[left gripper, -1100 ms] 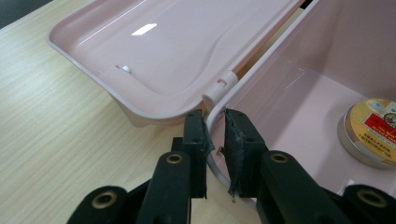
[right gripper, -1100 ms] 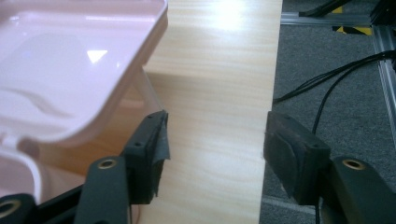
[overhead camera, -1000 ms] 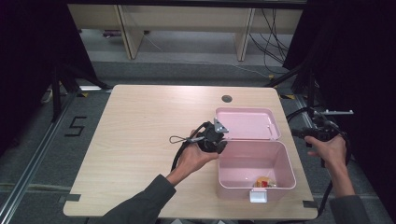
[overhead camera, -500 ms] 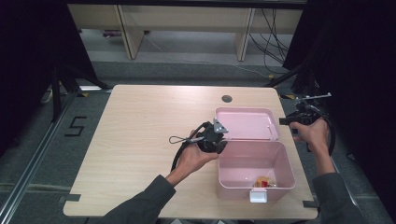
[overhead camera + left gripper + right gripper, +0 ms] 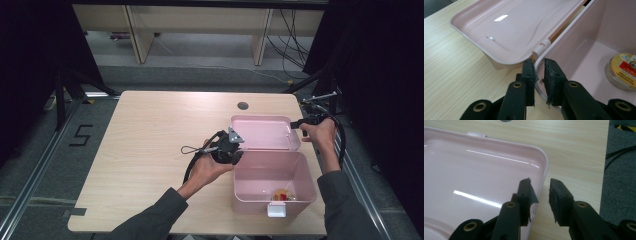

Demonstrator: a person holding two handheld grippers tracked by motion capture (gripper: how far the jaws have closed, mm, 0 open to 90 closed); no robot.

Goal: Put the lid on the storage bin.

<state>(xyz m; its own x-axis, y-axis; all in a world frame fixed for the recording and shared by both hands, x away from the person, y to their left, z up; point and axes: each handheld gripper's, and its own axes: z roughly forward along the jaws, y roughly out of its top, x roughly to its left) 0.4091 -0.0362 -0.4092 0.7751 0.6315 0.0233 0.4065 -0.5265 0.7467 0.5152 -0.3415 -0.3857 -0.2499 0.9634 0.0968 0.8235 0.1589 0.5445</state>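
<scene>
A pink plastic box (image 5: 250, 172) stands open on the table, its lid (image 5: 262, 132) lying back flat behind it. My left gripper (image 5: 235, 152) is shut on the box's rim at the left rear corner by the hinge; in the left gripper view its jaws (image 5: 539, 65) pinch that rim (image 5: 537, 53). A round gold tin (image 5: 624, 70) lies on the box floor (image 5: 282, 195). My right gripper (image 5: 296, 124) is at the lid's right edge. Its jaws (image 5: 540, 185) have just been closing and stand astride the lid's rim (image 5: 543, 167), with a gap still showing.
A white latch (image 5: 276, 209) hangs on the box's front. A dark round hole (image 5: 243, 105) sits in the wooden table (image 5: 150, 130) behind the lid. The table's right edge is close beside my right hand, with cables on the floor beyond.
My right hand has moved from beside the box toward the back and left, up to the lid's right edge. The left gripper and the box have stayed put.
</scene>
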